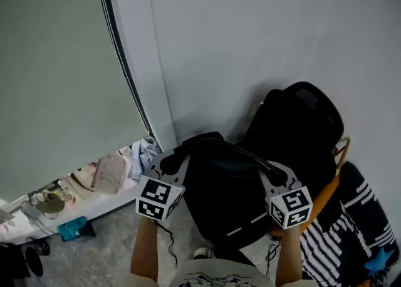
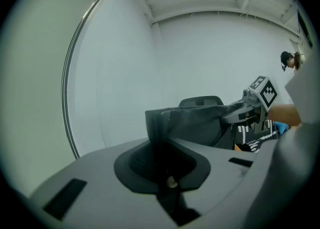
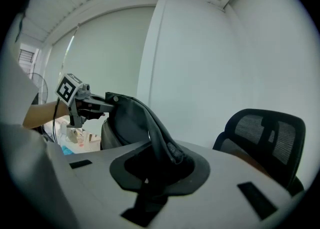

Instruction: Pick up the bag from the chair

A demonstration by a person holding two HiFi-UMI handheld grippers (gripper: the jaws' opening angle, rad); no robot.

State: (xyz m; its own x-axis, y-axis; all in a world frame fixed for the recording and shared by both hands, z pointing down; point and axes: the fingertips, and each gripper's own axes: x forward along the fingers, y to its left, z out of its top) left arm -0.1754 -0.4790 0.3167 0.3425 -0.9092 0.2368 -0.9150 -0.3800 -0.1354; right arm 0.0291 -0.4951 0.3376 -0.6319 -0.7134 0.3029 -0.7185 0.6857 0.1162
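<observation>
A black bag hangs between my two grippers, in front of a black mesh office chair. My left gripper is shut on the bag's top left edge, and my right gripper is shut on its top right edge. In the left gripper view the dark fabric of the bag runs down into the left gripper. In the right gripper view a folded edge of the bag sits pinched in the right gripper. The chair's seat is hidden behind the bag.
A black-and-white striped cloth lies at the right beside the chair. A low white ledge at the left carries clutter, with a teal item below it. A white wall stands close behind. A thin cable trails on the grey floor.
</observation>
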